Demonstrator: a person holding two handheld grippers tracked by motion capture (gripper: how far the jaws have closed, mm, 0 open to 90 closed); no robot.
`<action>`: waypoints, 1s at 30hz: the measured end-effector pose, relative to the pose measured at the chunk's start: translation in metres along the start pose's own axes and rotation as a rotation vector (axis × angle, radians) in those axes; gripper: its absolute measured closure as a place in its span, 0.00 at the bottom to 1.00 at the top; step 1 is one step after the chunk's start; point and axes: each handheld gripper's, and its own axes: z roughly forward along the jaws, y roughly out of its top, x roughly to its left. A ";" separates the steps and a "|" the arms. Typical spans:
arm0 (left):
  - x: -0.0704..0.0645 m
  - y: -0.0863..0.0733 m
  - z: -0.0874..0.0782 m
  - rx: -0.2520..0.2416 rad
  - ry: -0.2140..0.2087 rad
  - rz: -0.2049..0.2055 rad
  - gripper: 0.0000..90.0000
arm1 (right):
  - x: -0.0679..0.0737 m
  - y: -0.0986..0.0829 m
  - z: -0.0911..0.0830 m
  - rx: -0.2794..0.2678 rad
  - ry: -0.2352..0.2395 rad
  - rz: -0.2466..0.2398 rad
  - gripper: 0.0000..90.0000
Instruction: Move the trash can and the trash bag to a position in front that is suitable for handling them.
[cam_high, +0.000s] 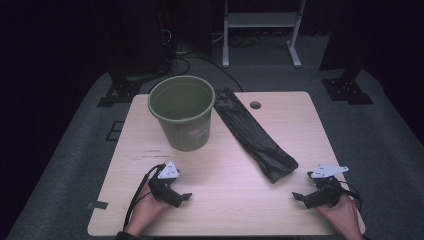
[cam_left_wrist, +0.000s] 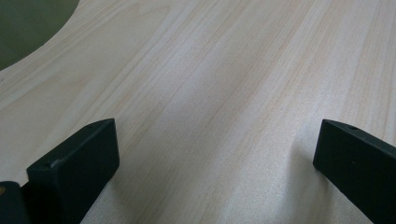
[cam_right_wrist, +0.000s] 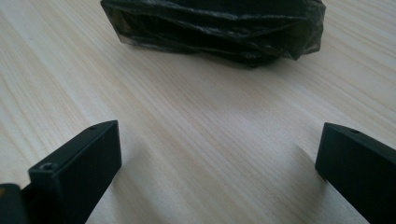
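Note:
A green plastic bucket (cam_high: 183, 111) stands upright and looks empty at the back left of the light wooden table (cam_high: 220, 200). A folded black plastic bag (cam_high: 254, 134) lies diagonally to its right, running toward the front right. My left gripper (cam_high: 186, 197) rests near the front left edge, open, nothing between its jaws; bare wood lies ahead of my left gripper (cam_left_wrist: 217, 154), with the bucket's base (cam_left_wrist: 28, 28) at the upper left. My right gripper (cam_high: 296, 196) rests at the front right, open and empty. In the right gripper view the bag's near end (cam_right_wrist: 215, 28) lies just beyond my right gripper (cam_right_wrist: 219, 154).
A round cable hole (cam_high: 255, 105) sits near the table's back edge. Beyond the table stand a white frame's legs (cam_high: 260, 35) and dark equipment with cables (cam_high: 145, 55) on grey floor. Bare wood spreads between the two grippers.

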 end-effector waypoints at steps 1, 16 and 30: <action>0.000 0.000 0.000 0.000 0.000 0.000 0.00 | 0.000 0.000 0.000 0.000 0.000 0.000 0.00; 0.001 0.000 0.000 0.002 0.013 -0.010 0.00 | 0.003 0.033 -0.009 -0.067 -0.022 0.018 0.05; 0.001 0.000 0.000 0.002 0.013 -0.010 0.00 | 0.002 0.080 0.008 -0.112 0.019 0.018 0.14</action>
